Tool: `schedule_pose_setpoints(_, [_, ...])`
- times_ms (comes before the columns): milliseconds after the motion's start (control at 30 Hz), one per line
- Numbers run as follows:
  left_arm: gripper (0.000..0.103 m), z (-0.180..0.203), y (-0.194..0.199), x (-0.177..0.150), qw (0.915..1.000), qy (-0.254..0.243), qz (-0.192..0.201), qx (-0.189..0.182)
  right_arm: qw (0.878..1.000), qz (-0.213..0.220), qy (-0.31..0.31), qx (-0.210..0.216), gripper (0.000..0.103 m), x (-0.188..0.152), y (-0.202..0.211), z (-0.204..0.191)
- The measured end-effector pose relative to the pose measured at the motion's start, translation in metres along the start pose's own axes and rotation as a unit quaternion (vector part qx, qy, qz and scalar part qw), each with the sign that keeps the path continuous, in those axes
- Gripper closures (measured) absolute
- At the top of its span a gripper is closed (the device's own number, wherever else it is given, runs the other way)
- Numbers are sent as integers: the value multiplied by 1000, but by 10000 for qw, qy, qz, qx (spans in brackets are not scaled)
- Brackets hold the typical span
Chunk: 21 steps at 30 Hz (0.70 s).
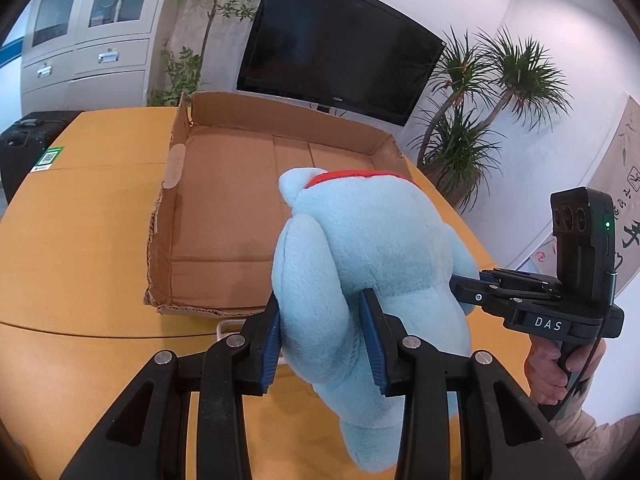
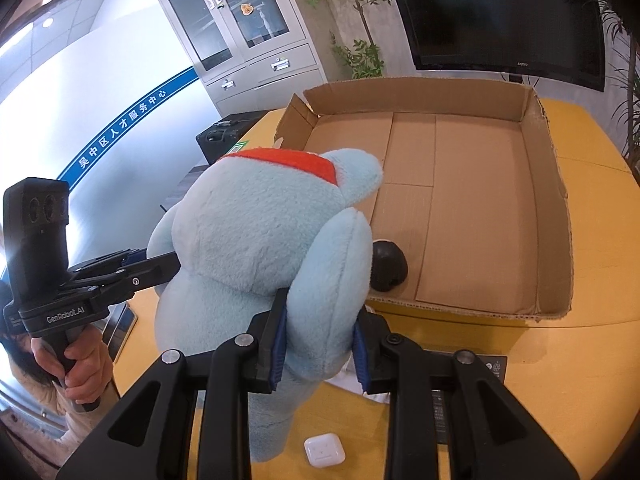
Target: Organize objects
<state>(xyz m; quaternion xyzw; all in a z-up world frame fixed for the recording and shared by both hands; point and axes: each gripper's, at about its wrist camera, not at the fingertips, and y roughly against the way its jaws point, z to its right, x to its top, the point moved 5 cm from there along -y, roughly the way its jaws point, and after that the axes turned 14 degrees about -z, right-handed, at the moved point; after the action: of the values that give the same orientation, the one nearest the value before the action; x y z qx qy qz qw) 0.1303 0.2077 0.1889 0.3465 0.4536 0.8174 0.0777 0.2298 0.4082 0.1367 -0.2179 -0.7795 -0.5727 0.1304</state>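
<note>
Plush toy at frame centre, held above the table between 2 grippers: the left gripper clamps it from the lower edge and the right gripper from the right. Behind it on the table lies the cardboard tray, with the monitor beyond at upper centre. In the right wrist view, a dark rounded object sits in the tray's near left corner, and an earbud case lies on the table at the lower edge.

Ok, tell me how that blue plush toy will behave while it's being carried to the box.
The blue plush toy is probably soft and floppy: it bulges around the left gripper and the right gripper, both clamped on it. It likely sags, since its lower end hangs below the fingers. It looks light for its bulk and unlikely to slip from the ribbed pads.
</note>
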Motion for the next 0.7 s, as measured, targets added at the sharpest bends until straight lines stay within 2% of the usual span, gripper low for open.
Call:
schedule_pose_setpoints(333, [69, -14, -10, 19, 10000, 46, -32, 57, 10000, -44, -50, -48, 78, 20, -14, 5])
schedule_pose_setpoints(700, [69, -36, -11, 48, 9997, 175, 154, 67, 9996, 78, 64, -265, 78, 51, -24, -3])
